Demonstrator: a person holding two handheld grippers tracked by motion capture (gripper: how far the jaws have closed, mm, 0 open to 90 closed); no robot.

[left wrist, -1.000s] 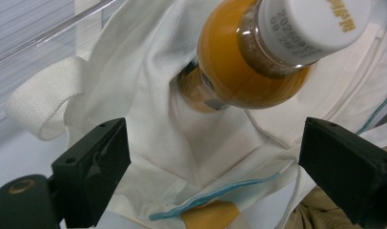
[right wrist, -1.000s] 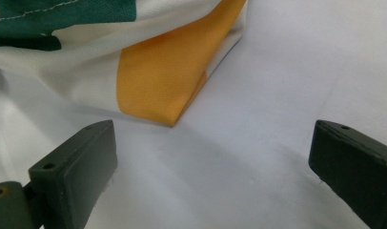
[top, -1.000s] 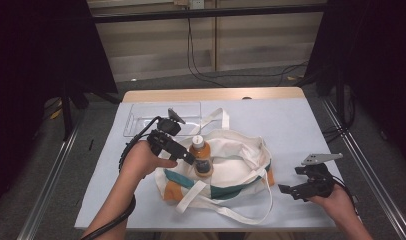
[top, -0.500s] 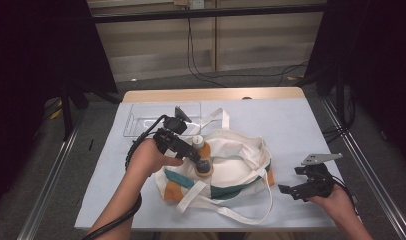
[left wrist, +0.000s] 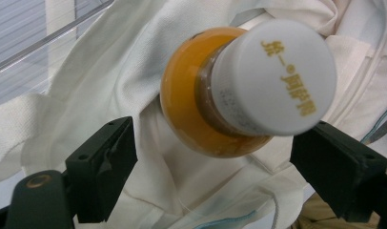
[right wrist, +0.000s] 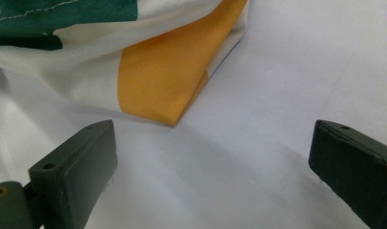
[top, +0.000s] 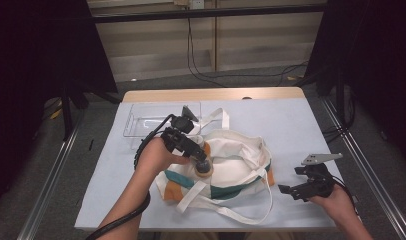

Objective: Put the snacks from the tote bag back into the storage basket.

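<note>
Left of centre in the high view, the left gripper (top: 200, 159) reaches down to the right over a bottle of orange drink (top: 204, 167) that stands in the mouth of a cream tote bag (top: 241, 160). Its jaws have just been closing, yet in the left gripper view they stand partly apart on either side of the bottle (left wrist: 215, 119), with a gap showing at the left jaw, so the pads are not pressing on it. The bottle's long axis runs roughly upright, its white cap (left wrist: 275, 76) pointing up toward that camera, with gold lettering on top and the rounded orange shoulder below. Cream cloth of the bag (left wrist: 110, 71) lies folded all around the bottle. At the lower right of the high view, the right gripper (top: 301, 187) rests on the pale table cover (top: 301, 125), well apart from the bottle; its jaws are wide apart and hold nothing. In the right gripper view, an orange and green corner of the bag (right wrist: 168, 81) lies just ahead of them. A clear plastic tray (top: 146, 120) sits at the upper left of the table.
</note>
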